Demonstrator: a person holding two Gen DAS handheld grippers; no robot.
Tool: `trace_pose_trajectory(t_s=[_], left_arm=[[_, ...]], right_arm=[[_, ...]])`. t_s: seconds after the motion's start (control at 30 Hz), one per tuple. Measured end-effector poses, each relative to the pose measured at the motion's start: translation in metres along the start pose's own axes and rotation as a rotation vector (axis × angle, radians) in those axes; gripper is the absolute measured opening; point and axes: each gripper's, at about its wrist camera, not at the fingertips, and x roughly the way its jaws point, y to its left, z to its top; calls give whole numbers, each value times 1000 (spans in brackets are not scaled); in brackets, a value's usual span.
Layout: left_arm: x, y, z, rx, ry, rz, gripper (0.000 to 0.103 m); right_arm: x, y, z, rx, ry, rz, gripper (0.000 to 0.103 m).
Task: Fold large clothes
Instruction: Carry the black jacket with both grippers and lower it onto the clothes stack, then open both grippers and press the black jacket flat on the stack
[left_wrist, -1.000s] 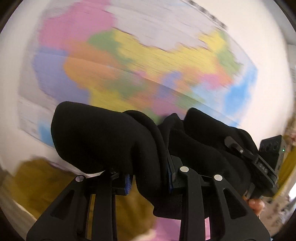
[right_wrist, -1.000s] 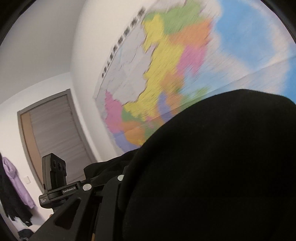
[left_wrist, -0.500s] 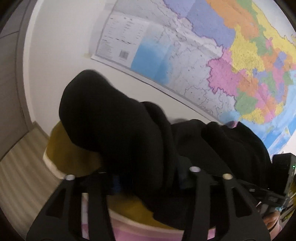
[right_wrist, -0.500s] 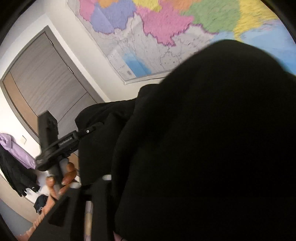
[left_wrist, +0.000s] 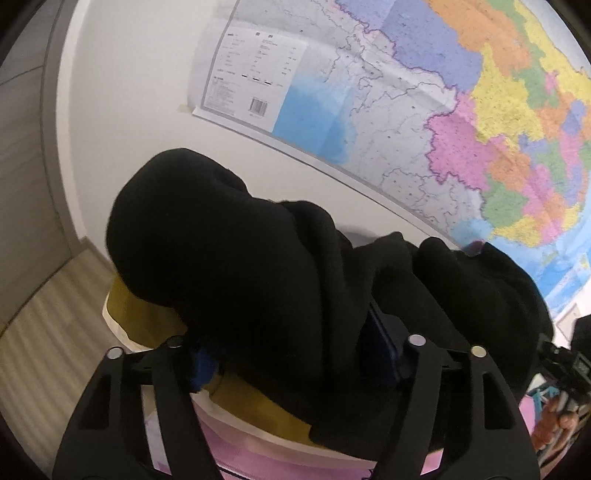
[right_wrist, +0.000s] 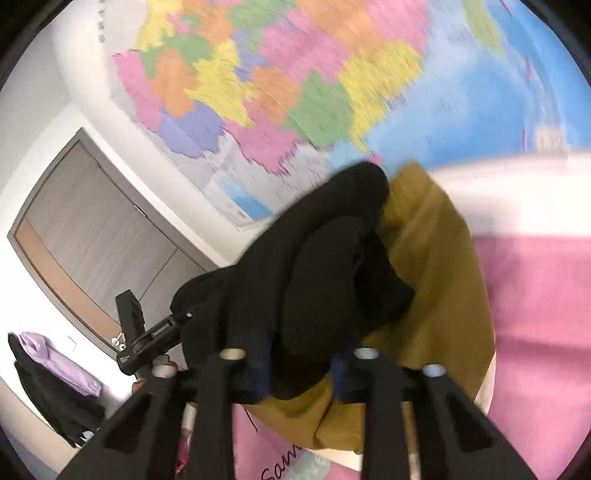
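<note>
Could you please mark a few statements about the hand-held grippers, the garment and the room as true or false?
1. Black fabric is bunched between the fingers of the left hand-held gripper. True.
2. The garment being handled is white. False: it is black.
3. A colourful map hangs on the wall behind the garment. True.
4. The right hand-held gripper hangs empty, well away from the fabric. False: black fabric sits between its fingers too.
5. A mustard-yellow cloth lies under the black garment, over a pink surface. True.
6. The purple garment at the left of the right wrist view lies on the pink surface. False: it hangs across the room, by the door.
</note>
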Motion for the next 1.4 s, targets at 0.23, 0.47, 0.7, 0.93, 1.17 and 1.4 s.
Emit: trace_pose_trajectory(t_s=[0.23,0.47,0.7,0.93,1.17,1.4], left_arm=[[13,3,-4,-12,6,8,63],[-3,3,-16,52,-11,98,77],[-72,-5,-27,142,-194,171,84],[-61,-48,-37,320,-151,84,83],[-20,-43,-47,294,-80,97,86],[-18,-49,-58,300,-93,167,87]], right_arm=[[-25,-37,-36,122,3,-29,15],[-43,-16,-44,6,26,-117,36],[-76,32,-40,-215,-60,-205,44],[-26,58,-25,-329,-14,-225,46],[19,37,-21,-318,41,-276,46],[10,40,-32,-308,29,-268,53]])
